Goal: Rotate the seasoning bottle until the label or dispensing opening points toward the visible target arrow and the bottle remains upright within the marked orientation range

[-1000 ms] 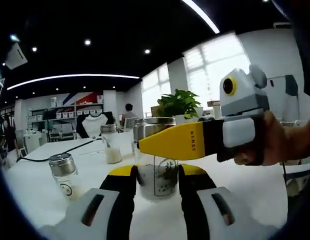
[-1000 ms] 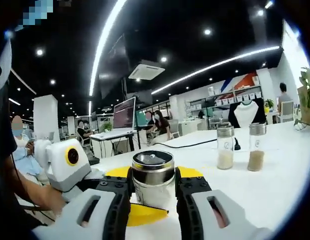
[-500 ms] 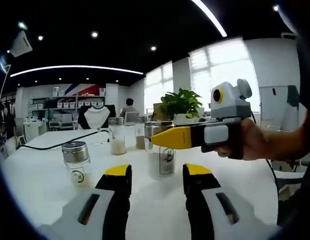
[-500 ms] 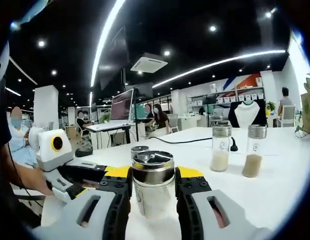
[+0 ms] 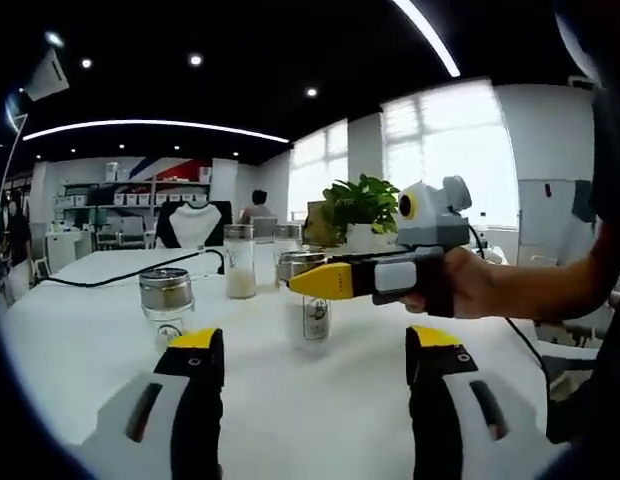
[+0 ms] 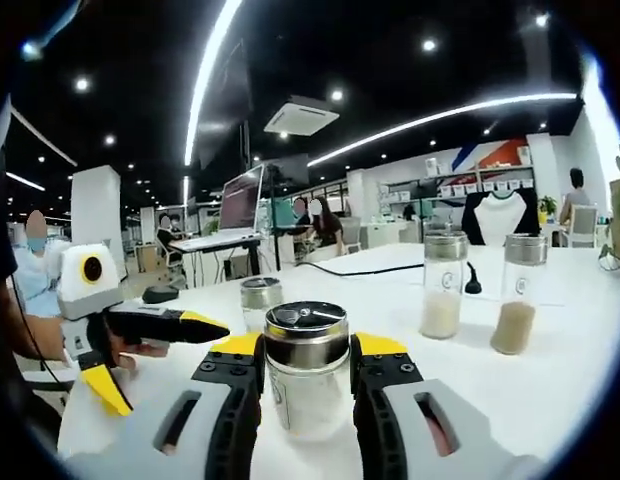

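Observation:
The seasoning bottle [image 6: 305, 385], clear glass with a steel shaker cap and pale powder inside, stands upright on the white table [image 6: 550, 390]. My right gripper [image 6: 305, 350] is shut on it, one jaw at each side just below the cap. In the left gripper view the same bottle [image 5: 312, 318] shows a small label, and the right gripper [image 5: 305, 290] comes in from the right with a hand behind it. My left gripper [image 5: 315, 345] is open, jaws wide apart, well short of the bottle. It also appears in the right gripper view as the left gripper [image 6: 165, 365], held off to the left.
A short steel-capped jar [image 5: 166, 298] stands on the table [image 5: 290, 410] left of the bottle. Two tall shakers [image 6: 442, 285] [image 6: 516, 295] stand further back. A black cable [image 5: 110, 275] crosses the far table. A potted plant [image 5: 362, 205] stands behind; people sit at distant desks.
My left gripper has drawn back from the bottle and its jaws have spread wider. The right gripper stays shut on the bottle.

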The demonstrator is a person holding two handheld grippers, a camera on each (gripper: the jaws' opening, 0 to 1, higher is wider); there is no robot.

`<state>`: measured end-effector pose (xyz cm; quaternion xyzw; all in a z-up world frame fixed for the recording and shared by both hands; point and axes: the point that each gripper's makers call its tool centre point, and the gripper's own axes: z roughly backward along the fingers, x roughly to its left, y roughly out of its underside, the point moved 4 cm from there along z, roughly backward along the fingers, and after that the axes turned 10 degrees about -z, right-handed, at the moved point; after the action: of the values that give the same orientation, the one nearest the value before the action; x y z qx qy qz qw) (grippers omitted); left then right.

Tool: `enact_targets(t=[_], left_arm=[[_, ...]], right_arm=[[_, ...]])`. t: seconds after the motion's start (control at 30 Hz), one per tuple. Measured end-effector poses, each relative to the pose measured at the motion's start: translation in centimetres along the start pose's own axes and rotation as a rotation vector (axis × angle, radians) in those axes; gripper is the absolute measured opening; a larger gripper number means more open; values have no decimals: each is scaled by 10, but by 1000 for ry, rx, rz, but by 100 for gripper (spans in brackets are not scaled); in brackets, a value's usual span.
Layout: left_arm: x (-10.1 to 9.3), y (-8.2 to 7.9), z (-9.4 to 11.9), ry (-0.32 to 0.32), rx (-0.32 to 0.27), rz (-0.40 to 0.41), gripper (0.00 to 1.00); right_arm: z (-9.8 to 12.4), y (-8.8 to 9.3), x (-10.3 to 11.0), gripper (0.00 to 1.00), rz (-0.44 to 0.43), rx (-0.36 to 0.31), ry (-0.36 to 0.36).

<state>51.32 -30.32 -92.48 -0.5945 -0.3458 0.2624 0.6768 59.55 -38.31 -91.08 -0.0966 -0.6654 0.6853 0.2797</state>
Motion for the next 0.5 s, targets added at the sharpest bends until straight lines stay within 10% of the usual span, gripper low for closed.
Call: enact_targets(t=[0.5], left_arm=[[4,9,8,-15,41,-4,100]], right_arm=[[-22,4,-9,31,15,23,-45]])
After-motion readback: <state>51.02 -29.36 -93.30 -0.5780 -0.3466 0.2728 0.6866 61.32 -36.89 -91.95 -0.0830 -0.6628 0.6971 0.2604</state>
